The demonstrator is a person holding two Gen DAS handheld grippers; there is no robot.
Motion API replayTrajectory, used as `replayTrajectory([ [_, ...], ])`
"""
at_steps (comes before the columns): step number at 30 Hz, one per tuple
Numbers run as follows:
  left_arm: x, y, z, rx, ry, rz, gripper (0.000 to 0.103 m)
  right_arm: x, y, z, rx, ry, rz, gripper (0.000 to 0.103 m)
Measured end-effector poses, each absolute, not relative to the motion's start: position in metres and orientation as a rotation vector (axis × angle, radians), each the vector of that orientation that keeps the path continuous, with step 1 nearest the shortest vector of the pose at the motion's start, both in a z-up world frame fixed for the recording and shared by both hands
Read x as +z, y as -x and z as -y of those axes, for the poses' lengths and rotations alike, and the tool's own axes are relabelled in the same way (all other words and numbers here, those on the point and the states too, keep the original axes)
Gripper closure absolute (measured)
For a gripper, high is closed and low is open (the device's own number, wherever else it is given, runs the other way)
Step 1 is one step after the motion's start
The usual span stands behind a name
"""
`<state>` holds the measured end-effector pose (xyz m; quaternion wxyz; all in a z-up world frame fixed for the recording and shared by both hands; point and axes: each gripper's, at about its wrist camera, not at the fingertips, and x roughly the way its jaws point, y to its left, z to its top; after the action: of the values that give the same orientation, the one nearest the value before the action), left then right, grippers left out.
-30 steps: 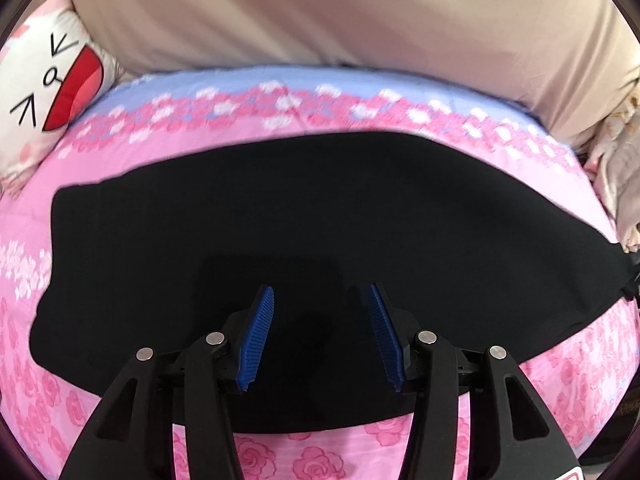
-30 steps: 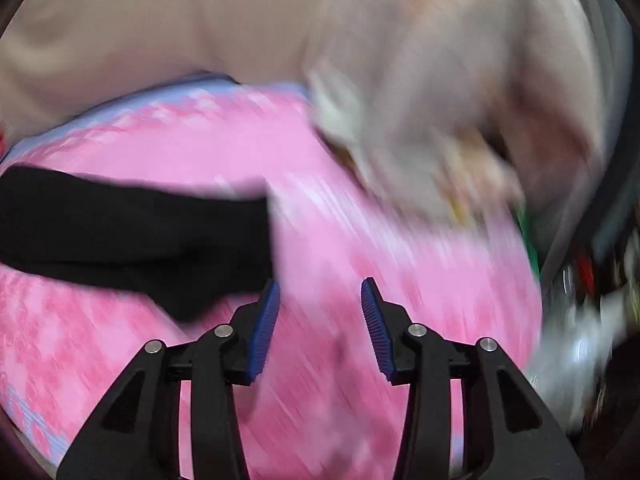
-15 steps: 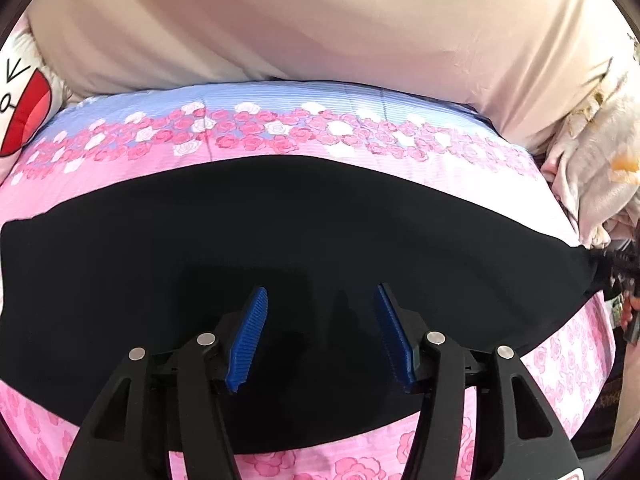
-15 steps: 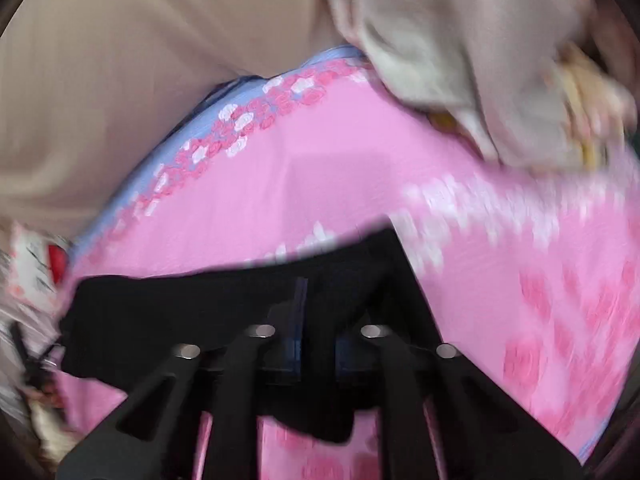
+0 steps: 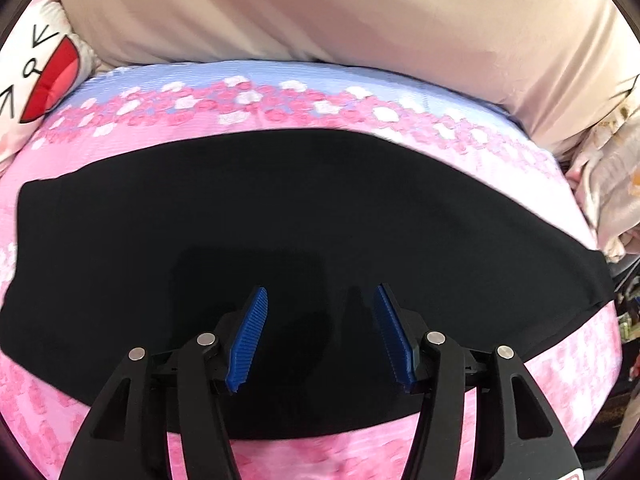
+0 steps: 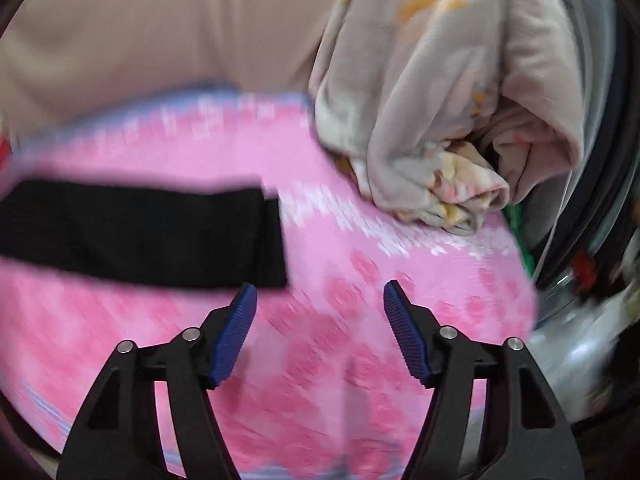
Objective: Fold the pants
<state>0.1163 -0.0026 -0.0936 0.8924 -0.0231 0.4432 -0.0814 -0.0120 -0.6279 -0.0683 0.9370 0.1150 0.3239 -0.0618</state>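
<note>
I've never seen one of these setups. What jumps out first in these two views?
The black pants stand out most, spread flat in a long band across the bright pink flowered bedspread. Next come the blue ribbed jaws of each tool: the left gripper hangs open over the pants, and the right gripper is open over bare bedspread just past the pants' end, its jaws having just opened. A crumpled pale blanket lies heaped at the bed's far right corner.

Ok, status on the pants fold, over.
Left claw open over the pants, nothing held. Right claw just opened, empty, beside the pants' end. Pants flat on the bed. Nothing in the way.
</note>
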Motion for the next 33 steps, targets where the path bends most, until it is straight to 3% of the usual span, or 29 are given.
replayTrajectory([
  [5, -0.090, -0.108, 0.025, -0.236, 0.059, -0.897, 0.049, -0.095, -0.049, 0.616, -0.023, -0.435, -0.762, 0.032],
  [7, -0.092, -0.099, 0.025, -0.236, 0.044, -0.897, 0.049, -0.116, -0.071, 0.601, -0.044, -0.397, -0.839, 0.054],
  [8, -0.093, -0.096, 0.022, -0.227, 0.035, -0.896, 0.049, -0.122, -0.081, 0.592, -0.083, -0.346, -0.872, 0.079],
  [9, -0.095, -0.093, 0.016, -0.208, 0.028, -0.898, 0.047, -0.119, -0.082, 0.588, -0.097, -0.318, -0.858, 0.091],
  [10, -0.096, -0.092, 0.011, -0.195, 0.025, -0.903, 0.046, -0.106, -0.080, 0.583, -0.104, -0.287, -0.830, 0.093],
  [13, -0.101, -0.092, -0.013, -0.126, 0.019, -0.918, 0.045, -0.057, -0.066, 0.587, -0.189, -0.201, -0.715, 0.093],
  [17, -0.110, -0.092, -0.042, -0.071, 0.029, -0.937, 0.045, -0.117, -0.075, 0.620, -0.223, -0.232, -0.919, 0.088],
  [18, -0.113, -0.092, -0.049, -0.059, 0.033, -0.943, 0.045, -0.111, -0.064, 0.620, -0.238, -0.249, -0.836, 0.086],
  [19, -0.116, -0.092, -0.056, -0.043, 0.039, -0.952, 0.045, -0.102, -0.059, 0.620, -0.275, -0.265, -0.811, 0.061],
  [20, -0.117, -0.092, -0.063, -0.031, 0.051, -0.956, 0.045, -0.094, -0.053, 0.619, -0.321, -0.272, -0.785, 0.056],
  [23, -0.114, -0.087, -0.085, -0.014, 0.092, -0.940, 0.044, -0.056, -0.032, 0.590, -0.323, -0.254, -0.643, 0.056],
  [25, -0.110, -0.082, -0.102, 0.029, 0.108, -0.914, 0.038, -0.042, -0.034, 0.563, -0.266, -0.230, -0.630, 0.055],
  [29, -0.103, -0.073, -0.140, 0.093, 0.179, -0.872, 0.037, -0.024, -0.067, 0.457, -0.015, -0.128, -0.669, 0.054],
  [33, -0.101, -0.065, -0.177, 0.135, 0.215, -0.855, 0.037, -0.016, -0.115, 0.345, 0.265, -0.090, -0.685, 0.044],
])
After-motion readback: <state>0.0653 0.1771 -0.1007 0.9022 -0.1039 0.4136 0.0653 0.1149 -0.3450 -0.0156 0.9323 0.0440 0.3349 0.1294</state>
